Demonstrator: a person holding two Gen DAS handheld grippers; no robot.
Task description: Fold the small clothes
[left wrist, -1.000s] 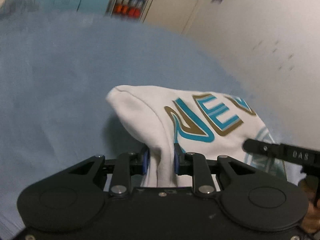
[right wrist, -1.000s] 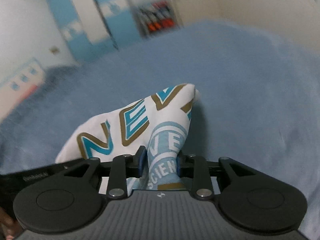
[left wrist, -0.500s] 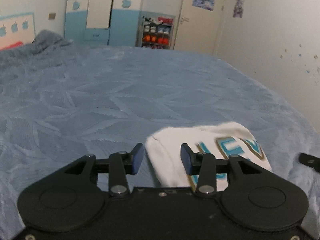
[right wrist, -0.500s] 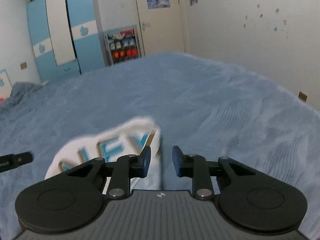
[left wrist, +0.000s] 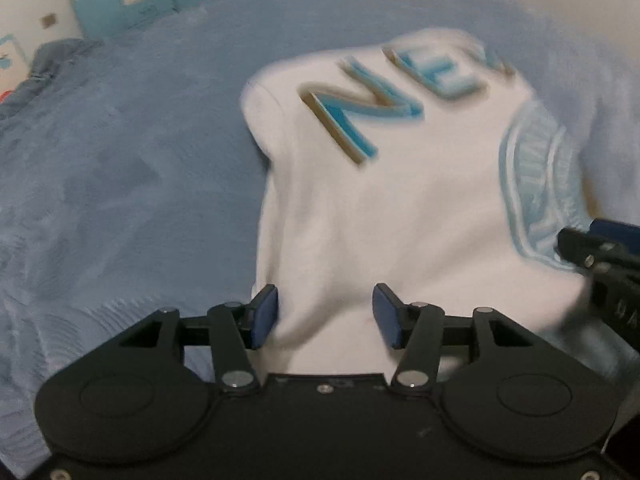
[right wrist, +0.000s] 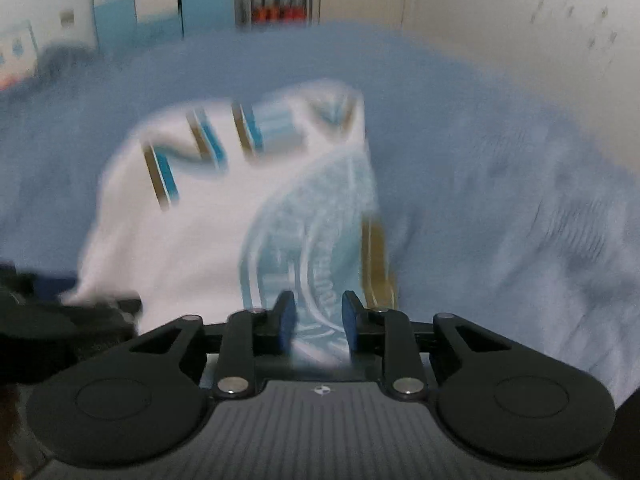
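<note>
Lying lengthwise away from tools: white shirt, lettering farthest.

Both views are lit dimly and evenly, with a cool bluish cast. Heavy motion blur is seen across the white garment and bed, while each claw body stays sharp. Fisheye bending and dark vignetting are noted at the corners.
</note>
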